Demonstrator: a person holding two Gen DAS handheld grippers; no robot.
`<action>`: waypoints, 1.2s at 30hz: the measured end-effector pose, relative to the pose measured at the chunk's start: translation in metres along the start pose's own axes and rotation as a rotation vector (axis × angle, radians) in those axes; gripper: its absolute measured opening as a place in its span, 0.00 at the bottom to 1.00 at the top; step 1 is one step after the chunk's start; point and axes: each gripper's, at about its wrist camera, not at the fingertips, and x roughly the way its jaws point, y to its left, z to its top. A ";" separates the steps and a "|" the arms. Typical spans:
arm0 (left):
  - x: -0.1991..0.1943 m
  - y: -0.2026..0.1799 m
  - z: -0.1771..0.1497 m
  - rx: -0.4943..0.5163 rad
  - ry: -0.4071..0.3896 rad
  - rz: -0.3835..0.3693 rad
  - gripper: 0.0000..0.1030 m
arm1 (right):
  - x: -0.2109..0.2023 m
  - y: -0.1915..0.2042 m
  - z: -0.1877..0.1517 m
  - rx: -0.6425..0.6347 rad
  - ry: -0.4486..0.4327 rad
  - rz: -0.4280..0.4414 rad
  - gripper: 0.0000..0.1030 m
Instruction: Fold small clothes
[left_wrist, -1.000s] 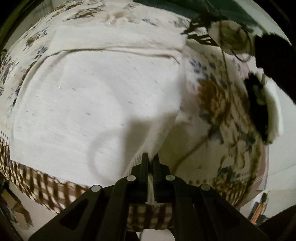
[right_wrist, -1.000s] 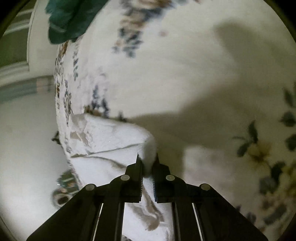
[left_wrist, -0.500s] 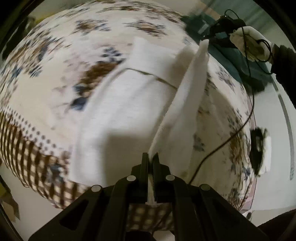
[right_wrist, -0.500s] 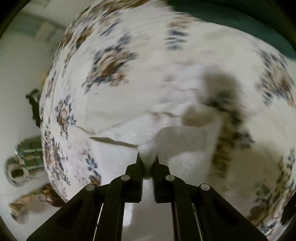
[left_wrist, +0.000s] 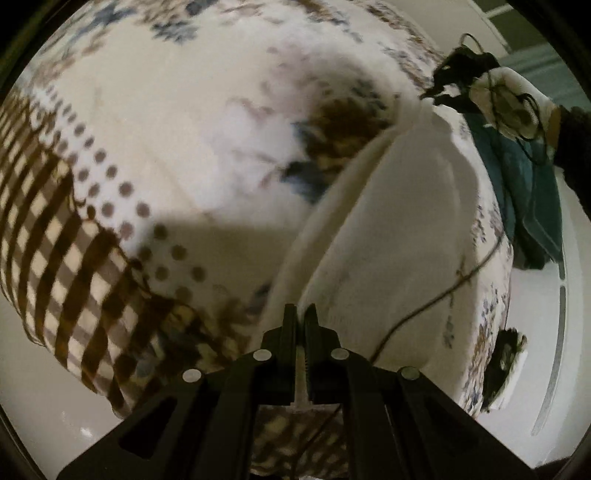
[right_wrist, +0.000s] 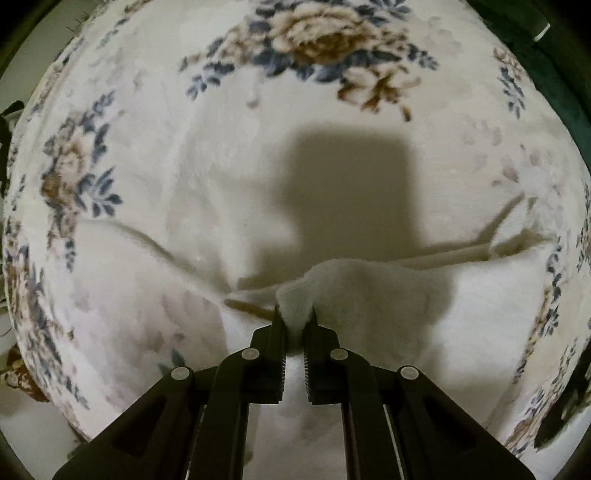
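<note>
A small white cloth garment (left_wrist: 402, 236) lies on a floral blanket (left_wrist: 155, 110), folded over on itself with its doubled edge at the left. My left gripper (left_wrist: 303, 314) is shut on the garment's near edge. In the right wrist view the same white garment (right_wrist: 443, 302) spreads to the right, and my right gripper (right_wrist: 294, 314) is shut on a raised bunch of its edge. The other gripper with the gloved hand (left_wrist: 509, 99) shows at the upper right of the left wrist view.
A teal cloth (left_wrist: 532, 206) lies at the blanket's right edge. A thin black cable (left_wrist: 436, 299) runs across the white garment. The blanket has a brown checked border (left_wrist: 62, 266) at the left. A dark object (left_wrist: 502, 365) sits at the lower right.
Both grippers have carried the garment's held edge across the blanket, and the raised flap has come down into a fold. Both stay shut on the cloth.
</note>
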 end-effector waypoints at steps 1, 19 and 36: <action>0.006 0.004 0.002 -0.002 0.013 -0.011 0.02 | 0.004 0.001 0.001 0.001 0.005 -0.005 0.08; 0.009 0.008 0.015 -0.010 0.105 0.181 0.64 | 0.070 -0.195 -0.369 0.306 0.372 0.489 0.51; -0.005 -0.026 0.005 0.087 0.044 0.278 0.80 | 0.076 -0.236 -0.472 0.256 0.091 0.603 0.57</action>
